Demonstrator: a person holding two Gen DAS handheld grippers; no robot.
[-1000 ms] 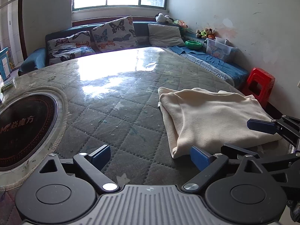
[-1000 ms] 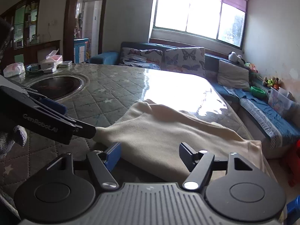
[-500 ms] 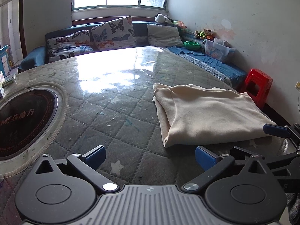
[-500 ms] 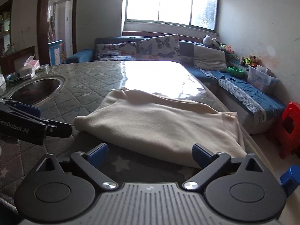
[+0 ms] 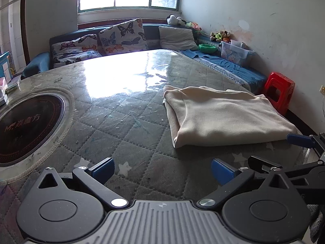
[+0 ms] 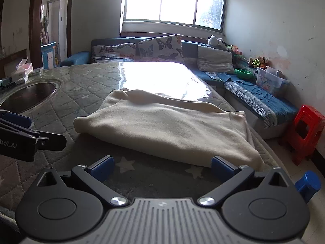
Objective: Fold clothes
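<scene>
A cream garment [image 5: 225, 116] lies folded into a flat rectangle on the quilted grey-green table [image 5: 113, 122], near its right edge. It also shows in the right wrist view [image 6: 168, 126]. My left gripper [image 5: 161, 168] is open and empty, above the table, short of the garment's near left corner. My right gripper [image 6: 162, 165] is open and empty, just short of the garment's near edge. The right gripper's fingers [image 5: 298, 140] show at the right edge of the left wrist view. The left gripper's fingers [image 6: 16, 120] show at the left of the right wrist view.
A round dark cooktop [image 5: 26, 126] is set into the table at the left. A sofa with butterfly cushions [image 5: 121, 36] and a blue-covered bench [image 5: 227, 67] run behind and to the right. A red plastic stool [image 5: 279, 91] stands by the right wall.
Both grippers have pulled back toward the near table edge and away from the garment. The right gripper's jaws have opened wider. The garment lies still.
</scene>
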